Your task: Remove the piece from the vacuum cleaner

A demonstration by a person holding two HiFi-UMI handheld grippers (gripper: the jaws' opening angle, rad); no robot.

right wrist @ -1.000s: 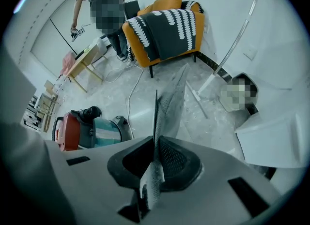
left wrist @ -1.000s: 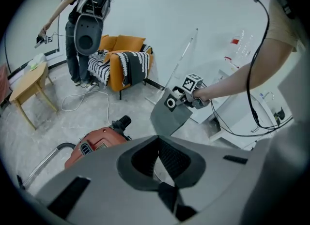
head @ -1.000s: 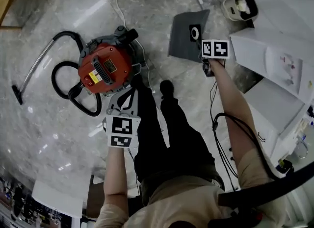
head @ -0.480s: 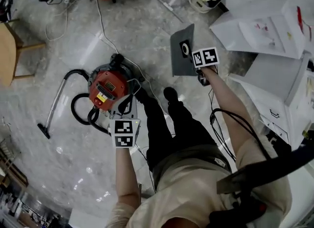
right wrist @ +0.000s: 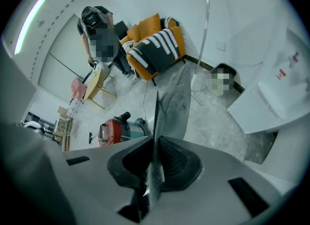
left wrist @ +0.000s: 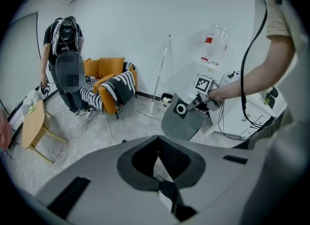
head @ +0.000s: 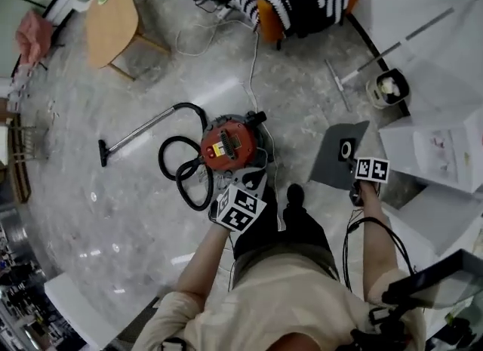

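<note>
Right gripper [head: 353, 189] clamped on the thin edge of the grey piece [head: 336, 159], well apart from the vacuum cleaner [head: 230, 144] mid-floor, left gripper [head: 253, 182] closed on nothing, so could swing, slip and drop with only one edge pinched.

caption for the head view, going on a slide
Right tongs hold the grey filter bag clear of the red vacuum cleaner.

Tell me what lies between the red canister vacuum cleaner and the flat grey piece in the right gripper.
Head view: only bare grey marble floor lies between the red canister vacuum cleaner and the flat grey piece.
</note>
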